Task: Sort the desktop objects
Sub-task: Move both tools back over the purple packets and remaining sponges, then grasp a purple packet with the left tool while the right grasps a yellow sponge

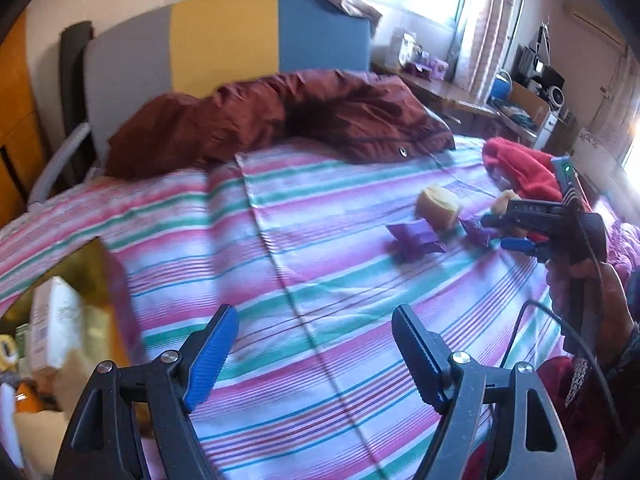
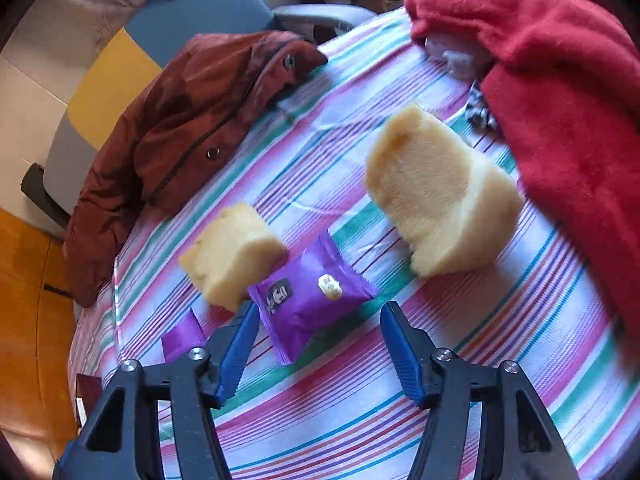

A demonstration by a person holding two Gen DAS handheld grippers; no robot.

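My right gripper [image 2: 320, 310] points down at the striped bed sheet [image 2: 360, 420]. It is open, and a purple snack packet [image 2: 312, 296] lies flat between its blue fingertips without either pad pressing on it. A second purple packet [image 2: 182, 338] lies to the left, partly behind the left finger. A small pale yellow sponge block [image 2: 232, 256] touches the first packet's far left corner, and a larger block [image 2: 440, 200] stands to the right. My left gripper [image 1: 314, 316] hangs open over bare sheet with nothing in it. From there the right gripper [image 1: 500, 232] shows at the far right, held by a hand.
A maroon jacket [image 1: 280, 116] lies across the head of the bed. A red fleece cloth [image 2: 560, 100] is heaped at the right edge. An open box [image 1: 92, 280] holding several packages sits at the near left. A cluttered desk [image 1: 460, 96] stands beyond the bed.
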